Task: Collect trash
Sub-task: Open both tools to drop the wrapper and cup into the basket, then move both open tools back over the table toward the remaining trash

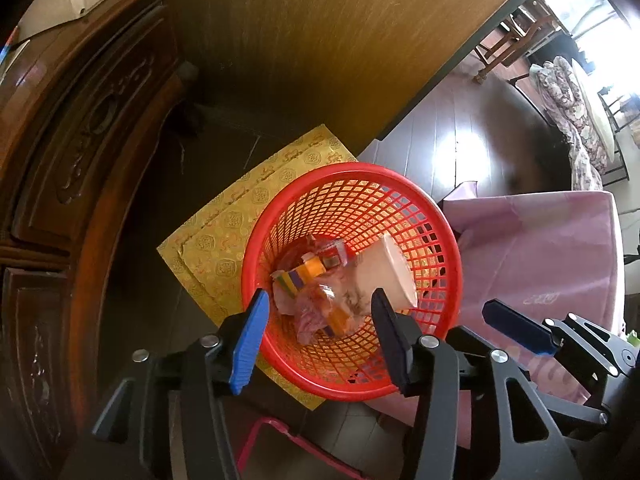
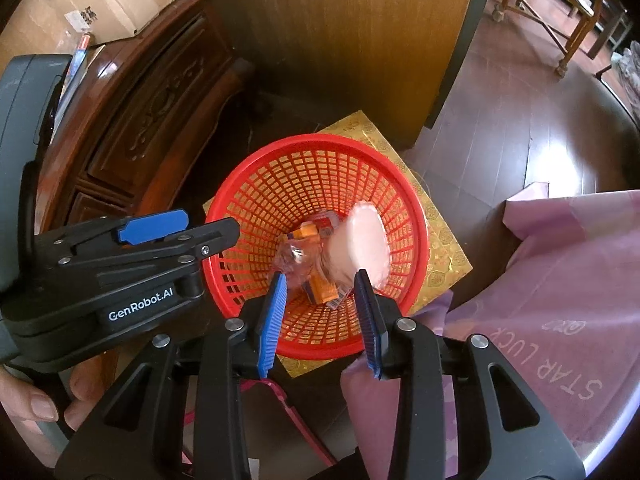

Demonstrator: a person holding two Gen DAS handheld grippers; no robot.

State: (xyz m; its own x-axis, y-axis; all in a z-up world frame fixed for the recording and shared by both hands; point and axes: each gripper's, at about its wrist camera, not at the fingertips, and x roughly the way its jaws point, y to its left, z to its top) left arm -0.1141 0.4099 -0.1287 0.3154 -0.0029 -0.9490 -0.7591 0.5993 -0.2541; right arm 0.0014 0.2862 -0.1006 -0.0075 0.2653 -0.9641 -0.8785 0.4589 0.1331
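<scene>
The red basket is standing on a yellow patterned board on the dark floor, and the trash is lying inside it. In the left wrist view the left hand-held gripper is hanging over the basket, pointing steeply down. Its jaws are standing moderately apart and nothing is between the pads. The trash is lying below the gap: a white paper cup on its side at about 1 o'clock from the gripper, an orange packet at about 12 o'clock, and crumpled clear wrappers under the middle of the gap.

In the right wrist view the right hand-held gripper is also hanging above the basket, with its jaws narrower but not touching, and empty. The cup is lying at about 1 o'clock from it, and the orange packet with the wrappers at about 11 o'clock. The left gripper is appearing at 9 o'clock in this view, and fingers of a person are holding its handle at the lower left.

A pink cloth is lying just beside the basket at 4 o'clock, and a carved wooden cabinet is standing at 10 o'clock
</scene>
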